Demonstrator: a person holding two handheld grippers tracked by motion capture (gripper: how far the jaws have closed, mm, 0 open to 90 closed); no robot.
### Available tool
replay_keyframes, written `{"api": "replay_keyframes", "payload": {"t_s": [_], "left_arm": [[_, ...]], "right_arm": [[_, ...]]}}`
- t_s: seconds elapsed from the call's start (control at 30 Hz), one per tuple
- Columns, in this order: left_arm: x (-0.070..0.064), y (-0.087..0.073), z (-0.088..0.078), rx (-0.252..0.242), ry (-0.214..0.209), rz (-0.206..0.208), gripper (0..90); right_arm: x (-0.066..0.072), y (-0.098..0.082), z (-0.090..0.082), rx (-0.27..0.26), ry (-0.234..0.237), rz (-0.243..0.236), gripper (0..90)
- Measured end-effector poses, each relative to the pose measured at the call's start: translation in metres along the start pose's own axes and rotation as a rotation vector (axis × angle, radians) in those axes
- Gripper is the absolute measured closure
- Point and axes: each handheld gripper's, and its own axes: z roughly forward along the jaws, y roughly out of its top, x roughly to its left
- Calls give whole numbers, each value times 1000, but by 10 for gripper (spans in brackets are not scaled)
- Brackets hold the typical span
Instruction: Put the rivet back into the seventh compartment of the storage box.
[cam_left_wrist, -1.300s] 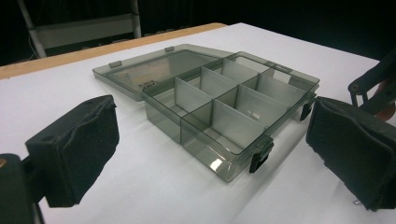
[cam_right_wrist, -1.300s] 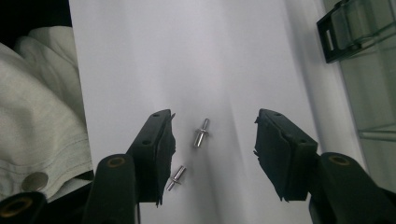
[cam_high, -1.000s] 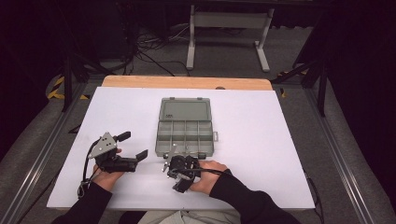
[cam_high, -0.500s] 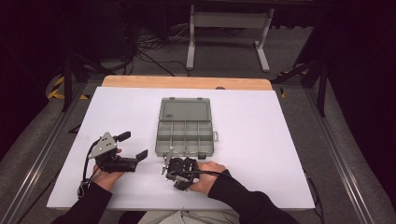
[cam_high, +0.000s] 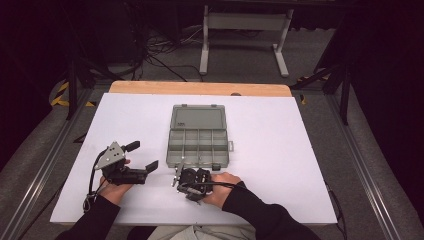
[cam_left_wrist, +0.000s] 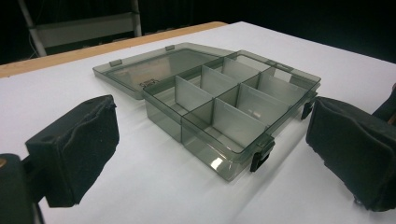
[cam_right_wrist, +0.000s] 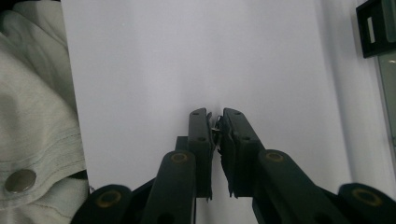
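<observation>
From the high view, a smoky transparent organizer box lies open in the middle of the white table, its lid folded flat toward the far side and its divided compartments toward the near side. The left gripper sits to the near left of the box, held in the person's left hand, its jaws spread wide with nothing between them. The right gripper lies just off the box's near edge in the right hand, pointing left. In the left gripper view, the two padded jaws stand far apart at either side (nothing touches them), and the box rests beyond them on the table, its black latches on the near wall and its compartments looking bare. In the right gripper view, the jaws have just been closing and now stand almost together over the white surface, with a tiny metallic piece pinched at the tips (too small to name). A corner of the box with a black latch shows at far right, and pale clothing at left.
</observation>
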Motion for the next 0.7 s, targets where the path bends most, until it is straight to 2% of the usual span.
{"api": "replay_keyframes", "payload": {"t_s": [0.2, 0.7], "left_arm": [[0, 0, 0, -6, 4, -2, 30], [0, 0, 0, -6, 4, -3, 30]], "right_arm": [[-1, 1, -6, -10, -1, 2, 826], [-9, 3, -40, -83, -29, 21, 827]]}}
